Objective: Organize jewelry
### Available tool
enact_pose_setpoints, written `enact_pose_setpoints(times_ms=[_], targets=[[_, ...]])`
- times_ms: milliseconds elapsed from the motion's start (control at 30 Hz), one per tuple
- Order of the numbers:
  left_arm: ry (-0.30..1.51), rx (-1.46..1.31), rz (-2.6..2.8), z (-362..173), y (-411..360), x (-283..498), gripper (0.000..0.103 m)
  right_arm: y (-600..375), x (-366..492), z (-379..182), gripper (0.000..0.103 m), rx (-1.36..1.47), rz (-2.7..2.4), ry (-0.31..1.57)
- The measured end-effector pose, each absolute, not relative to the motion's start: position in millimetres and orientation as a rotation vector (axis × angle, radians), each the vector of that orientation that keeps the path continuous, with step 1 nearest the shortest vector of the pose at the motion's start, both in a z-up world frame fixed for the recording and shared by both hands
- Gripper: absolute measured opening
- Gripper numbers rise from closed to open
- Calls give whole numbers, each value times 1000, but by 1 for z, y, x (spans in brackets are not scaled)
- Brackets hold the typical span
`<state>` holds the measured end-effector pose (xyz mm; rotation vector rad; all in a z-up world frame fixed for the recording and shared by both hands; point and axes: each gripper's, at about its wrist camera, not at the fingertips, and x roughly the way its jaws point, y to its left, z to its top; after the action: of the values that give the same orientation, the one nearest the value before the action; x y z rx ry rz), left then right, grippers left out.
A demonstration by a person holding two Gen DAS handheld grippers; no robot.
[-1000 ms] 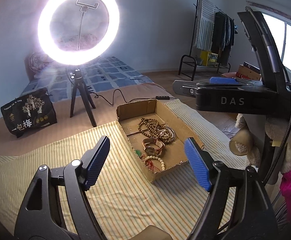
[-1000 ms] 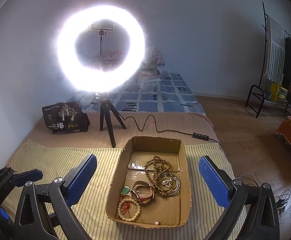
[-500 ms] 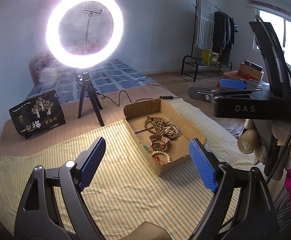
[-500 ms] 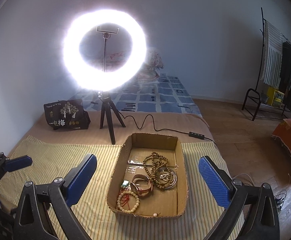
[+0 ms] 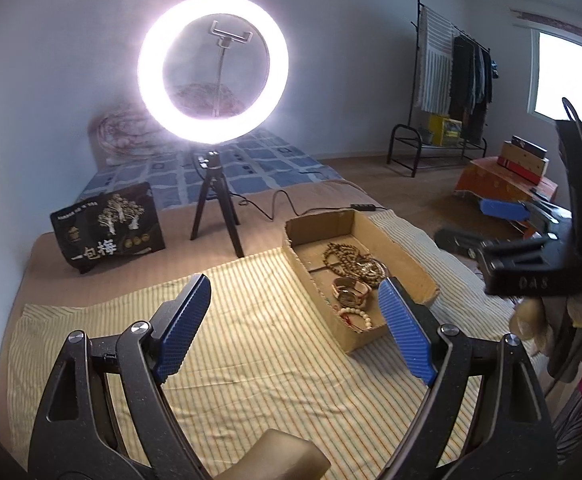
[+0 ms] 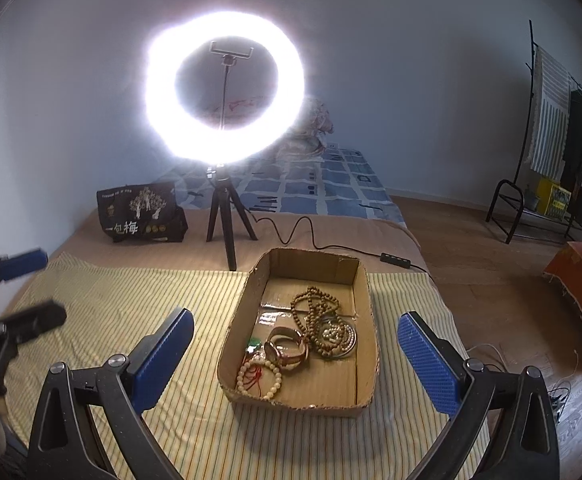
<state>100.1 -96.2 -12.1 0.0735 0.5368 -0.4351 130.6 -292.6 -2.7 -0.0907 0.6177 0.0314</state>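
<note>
Left wrist view shows I've swung my left gripper (image 5: 291,320) leftward off the cardboard tray (image 6: 365,292), fingers wide and empty like the right gripper's (image 6: 295,348), jewelry all inside.

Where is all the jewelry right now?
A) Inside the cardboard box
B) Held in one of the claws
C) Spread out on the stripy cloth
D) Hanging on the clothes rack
A: the bead necklace, the watch and the pale bead bracelet all lie inside the cardboard box, while the left claw and right claw are both open and hold nothing.
</note>
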Motion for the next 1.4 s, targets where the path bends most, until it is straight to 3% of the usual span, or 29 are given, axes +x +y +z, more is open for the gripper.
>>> enact_pose_setpoints(times_ms=[67,167,1400], targets=[[535,76,-424,-11,-94,99,89,-291,126,-3,103,-84,35,612],[515,66,-415,-8,-91,98,100,-290,120,-2,103,-69,42,604],[498,67,-367,-4,-96,98,103,-291,114,-8,103,-82,24,609]])
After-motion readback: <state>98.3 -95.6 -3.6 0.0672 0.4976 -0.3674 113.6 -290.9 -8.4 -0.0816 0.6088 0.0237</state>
